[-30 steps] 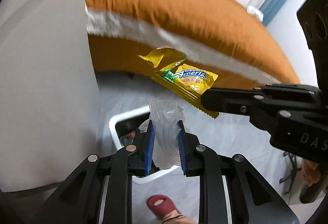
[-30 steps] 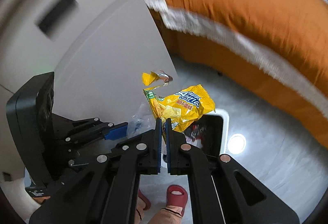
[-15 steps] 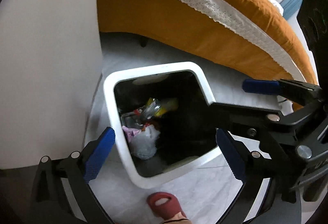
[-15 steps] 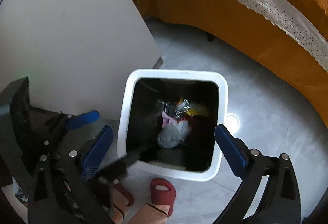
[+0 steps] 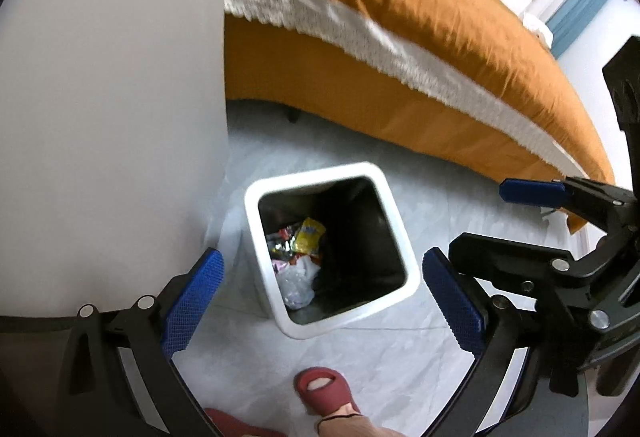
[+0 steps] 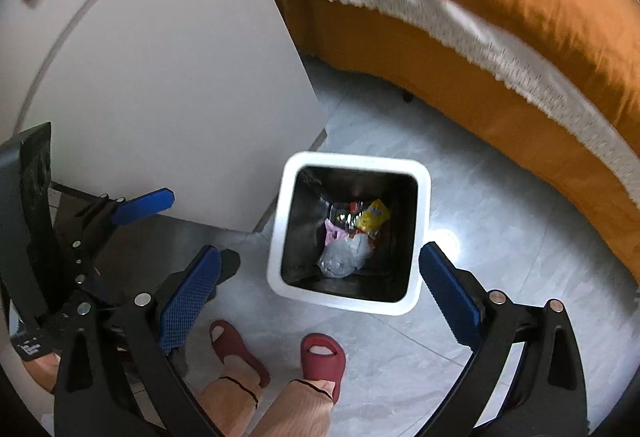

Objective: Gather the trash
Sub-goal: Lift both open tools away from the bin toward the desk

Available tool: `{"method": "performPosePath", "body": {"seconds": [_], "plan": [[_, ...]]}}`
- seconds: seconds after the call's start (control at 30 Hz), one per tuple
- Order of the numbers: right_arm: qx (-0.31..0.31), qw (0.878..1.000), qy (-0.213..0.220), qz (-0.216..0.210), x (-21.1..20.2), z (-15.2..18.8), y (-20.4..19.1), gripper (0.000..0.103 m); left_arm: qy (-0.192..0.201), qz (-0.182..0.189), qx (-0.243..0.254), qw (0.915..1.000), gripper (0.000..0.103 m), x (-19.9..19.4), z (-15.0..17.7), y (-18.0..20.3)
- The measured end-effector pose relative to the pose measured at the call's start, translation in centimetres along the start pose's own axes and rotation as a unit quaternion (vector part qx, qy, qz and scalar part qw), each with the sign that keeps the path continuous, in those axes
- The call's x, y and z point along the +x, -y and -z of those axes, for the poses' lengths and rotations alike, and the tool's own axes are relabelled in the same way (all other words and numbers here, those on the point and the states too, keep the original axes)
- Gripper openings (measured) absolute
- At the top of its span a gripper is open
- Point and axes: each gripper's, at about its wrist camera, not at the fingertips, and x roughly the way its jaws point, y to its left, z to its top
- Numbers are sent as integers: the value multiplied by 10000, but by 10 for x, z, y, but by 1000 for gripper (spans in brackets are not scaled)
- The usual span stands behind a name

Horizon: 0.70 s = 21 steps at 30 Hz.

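Two grippers: left gripper (image 5: 322, 301) and right gripper (image 6: 320, 297), jaws spread wide, empty.
Bin (image 6: 420, 173): below both, between the pads.
Yellow wrapper (image 6: 373, 215), clear bag (image 6: 344, 257): inside; other trash indistinct.

A home bedroom: a bed (image 5: 420, 49) under an orange cover with a white lace trim (image 6: 460, 21) fills one side, a window with a blue curtain (image 5: 576, 9) behind it. A small white bin (image 6: 280, 237) stands on the pale tiled floor (image 6: 500, 237), beside slippered feet (image 6: 320, 355).
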Motion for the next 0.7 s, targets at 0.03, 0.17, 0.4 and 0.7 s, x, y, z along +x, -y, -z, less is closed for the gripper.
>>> {"method": "performPosePath", "body": {"seconds": [0.03, 0.17, 0.4, 0.7], "plan": [[5, 10000, 74, -9, -12, -2, -3, 99, 60, -16, -10, 10000, 98, -12, -3, 1], [19, 9993, 381, -36, -55, -10, -15, 99, 306, -43, -68, 9995, 98, -62, -12, 10], [-206, 9962, 834, -174, -132, -35, -46, 99, 825, -300, 104, 9961, 98, -156, -24, 39], [-748, 9832, 1608, -427, -231, -55, -95, 99, 1632, -531, -74, 9851, 98, -269, -35, 54]]}}
